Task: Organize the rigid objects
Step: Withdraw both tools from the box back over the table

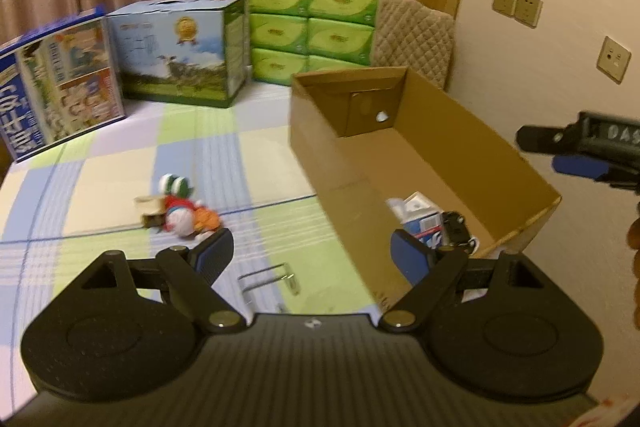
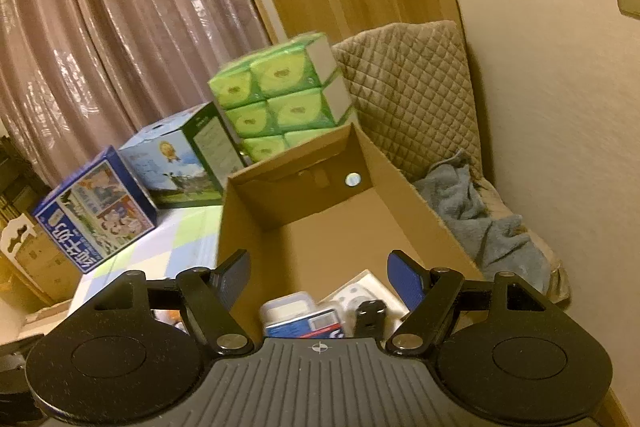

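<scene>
On the checked bedspread (image 1: pixel 120 187), at about ten o'clock from the left gripper (image 1: pixel 312 255), a small heap of toys (image 1: pixel 180 209) lies in the open: striped balls, something red and orange, and a tan block, too blurred to name more closely. Just ahead of that gripper, near twelve o'clock, a bent wire clip (image 1: pixel 268 277) also lies loose on the cloth. At one to two o'clock stands the cardboard box (image 1: pixel 460 131), open at the top, and in its near corner rest a blue-and-white carton (image 1: pixel 424 223) and a small black thing (image 1: pixel 454 227). So, as I judge it, the sorting is partly done: a few pieces are in, while the toys and the clip are left outside.

The left gripper tips downward over the bedspread beside the box's near wall, its blue pads (image 1: pixel 212 255) spread apart with nothing between them. The right gripper (image 2: pixel 320 279) appears at three o'clock in the left view, over the box's far rim. Its own camera looks down into the box, where the carton, a white container (image 2: pixel 286 305) and the black thing sit beneath it; its pads stand apart and hold nothing
</scene>
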A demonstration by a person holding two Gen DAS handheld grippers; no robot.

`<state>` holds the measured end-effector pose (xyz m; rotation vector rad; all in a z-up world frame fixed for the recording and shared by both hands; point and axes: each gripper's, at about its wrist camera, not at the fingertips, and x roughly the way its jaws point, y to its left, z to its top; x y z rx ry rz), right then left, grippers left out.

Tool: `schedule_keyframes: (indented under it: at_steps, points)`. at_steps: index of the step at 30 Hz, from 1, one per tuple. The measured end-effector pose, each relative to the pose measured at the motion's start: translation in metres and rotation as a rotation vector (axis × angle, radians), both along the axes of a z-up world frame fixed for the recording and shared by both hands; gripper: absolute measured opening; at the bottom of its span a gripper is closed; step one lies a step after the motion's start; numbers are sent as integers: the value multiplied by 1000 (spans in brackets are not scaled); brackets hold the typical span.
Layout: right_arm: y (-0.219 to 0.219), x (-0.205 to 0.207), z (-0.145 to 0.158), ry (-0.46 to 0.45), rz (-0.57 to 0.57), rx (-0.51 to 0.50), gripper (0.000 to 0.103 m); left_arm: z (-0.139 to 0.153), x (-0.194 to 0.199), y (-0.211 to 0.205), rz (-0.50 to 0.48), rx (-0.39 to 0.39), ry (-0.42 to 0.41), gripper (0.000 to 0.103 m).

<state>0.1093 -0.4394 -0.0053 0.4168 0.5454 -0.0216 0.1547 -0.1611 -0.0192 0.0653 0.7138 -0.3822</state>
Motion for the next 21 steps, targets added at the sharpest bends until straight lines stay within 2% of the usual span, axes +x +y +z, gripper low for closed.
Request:
schedule_keyframes:
  at_steps: [12,21]
  points:
    - [59,-30,30,-59,88,0,72,9,-34,82,139,9,-12,83]
    - [107,-48,39,-88,164,-25,72,19,-59,126,205,3,-30,83]
